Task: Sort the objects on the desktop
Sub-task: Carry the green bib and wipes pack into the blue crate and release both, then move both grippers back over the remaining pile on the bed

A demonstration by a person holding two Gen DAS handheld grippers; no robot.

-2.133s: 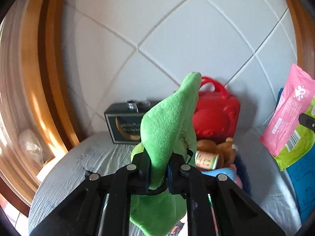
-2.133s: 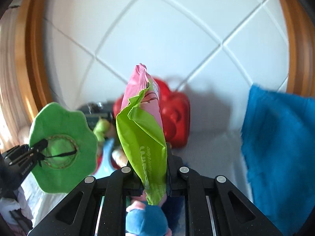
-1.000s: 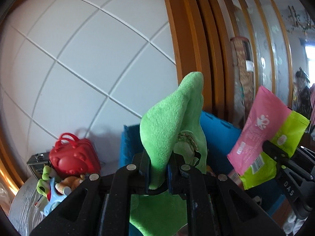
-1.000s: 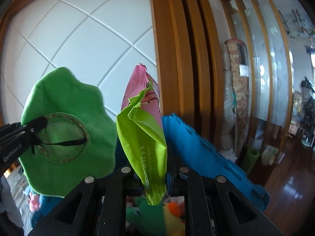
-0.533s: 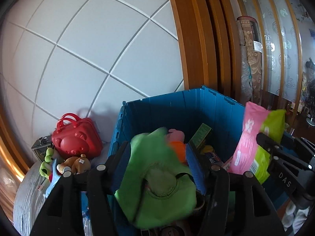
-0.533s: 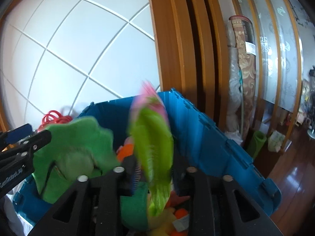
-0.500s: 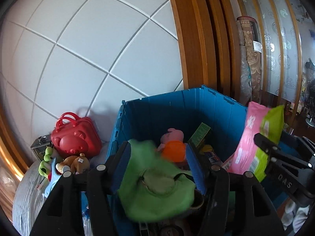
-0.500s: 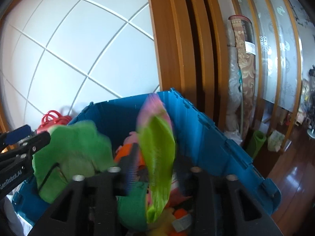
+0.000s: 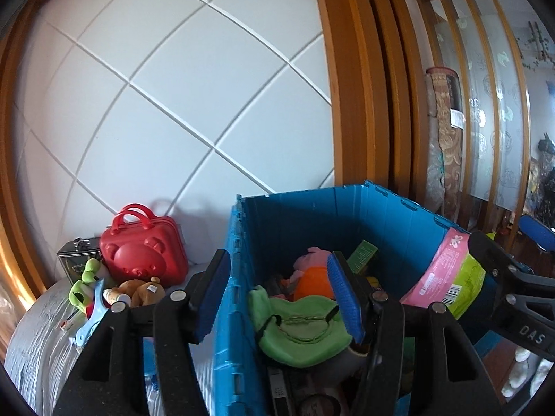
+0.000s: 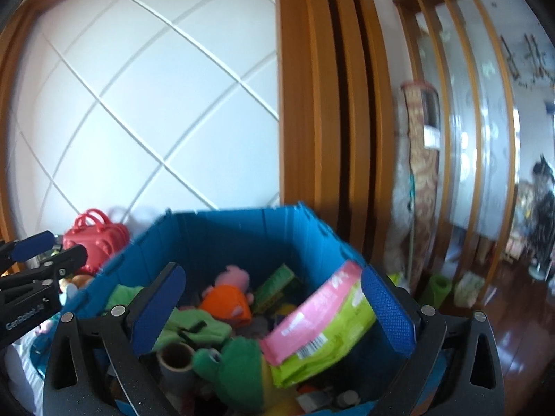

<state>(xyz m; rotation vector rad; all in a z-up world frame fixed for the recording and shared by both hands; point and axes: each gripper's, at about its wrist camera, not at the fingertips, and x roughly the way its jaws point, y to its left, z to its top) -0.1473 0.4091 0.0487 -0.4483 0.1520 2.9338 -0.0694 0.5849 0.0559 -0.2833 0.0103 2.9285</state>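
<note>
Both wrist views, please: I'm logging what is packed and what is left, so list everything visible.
Crate: 1, blue, beside the bed.
Green cloth: 1, lying in crate.
Wipes pack: 1, pink and lime, in crate, between right fingers.
Pig plush: 1, pink and orange, in crate.
Green box: 1, in crate, far side.
Cardboard tube: 1, grey, in crate.
Bear case: 1, red, on bed.
Dark tin: 1, left of case.
Bear plush: 1, brown, before case.
Frog toy: 1, green, on bed.
Left gripper: open.
Right gripper: open.
</note>
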